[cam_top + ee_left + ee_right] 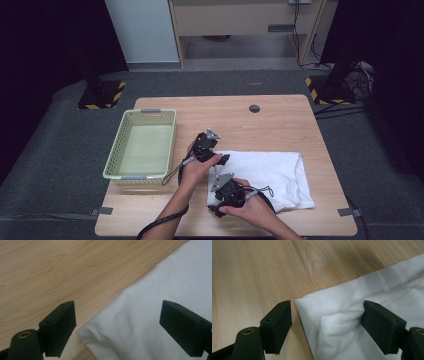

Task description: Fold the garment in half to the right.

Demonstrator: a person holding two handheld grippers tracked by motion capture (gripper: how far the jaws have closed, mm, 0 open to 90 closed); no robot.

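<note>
- High view: both forearms reach in from below; left gripper (222, 160) and right gripper (216, 209) flank the near-left end of the folded white cotton cloth (272, 172), lying lengthwise across the light wooden table (280, 120).
- Left gripper view: jaws wide apart, empty, straddling a cloth corner.
- Right gripper view: jaws gaping, unclamped, around the stitched corner.

basket (141, 145): pale green, sits at 9 o'clock on the wooden table (280, 120) | round dark hole cap (254, 108) up at 12 | cabinet (240, 20) behind
</note>
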